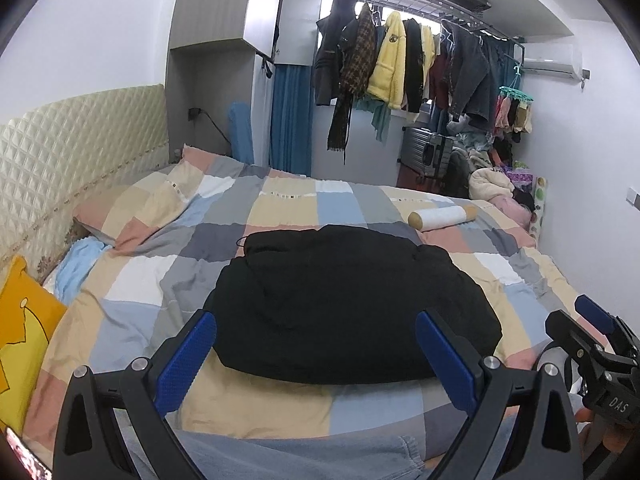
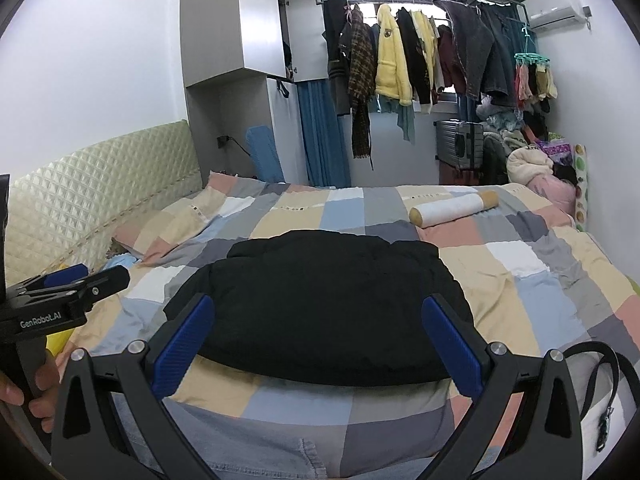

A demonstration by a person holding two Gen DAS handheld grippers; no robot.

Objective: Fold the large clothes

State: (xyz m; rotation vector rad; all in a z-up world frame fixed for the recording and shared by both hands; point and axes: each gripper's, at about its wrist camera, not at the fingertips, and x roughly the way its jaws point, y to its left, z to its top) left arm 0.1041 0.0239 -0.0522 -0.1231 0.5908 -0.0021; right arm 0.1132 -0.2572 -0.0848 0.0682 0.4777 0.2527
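A black hooded garment (image 1: 344,304) (image 2: 320,308) lies folded into a compact bundle in the middle of the checked bedspread (image 1: 280,208). My left gripper (image 1: 316,332) hovers over its near edge, open, with nothing between the blue pads. My right gripper (image 2: 318,320) is likewise open and empty above the bundle's near edge. In the left wrist view the right gripper (image 1: 592,320) appears at the right edge. The left gripper (image 2: 80,276) shows at the left of the right wrist view, held by a hand (image 2: 36,392).
A white bolster (image 1: 442,216) lies behind the garment. A yellow pillow (image 1: 24,320) and padded headboard (image 1: 72,152) are at the left. Grey jeans (image 2: 280,452) and a black belt (image 2: 604,384) lie on the near bed edge. Clothes hang on a rack (image 2: 420,52) behind.
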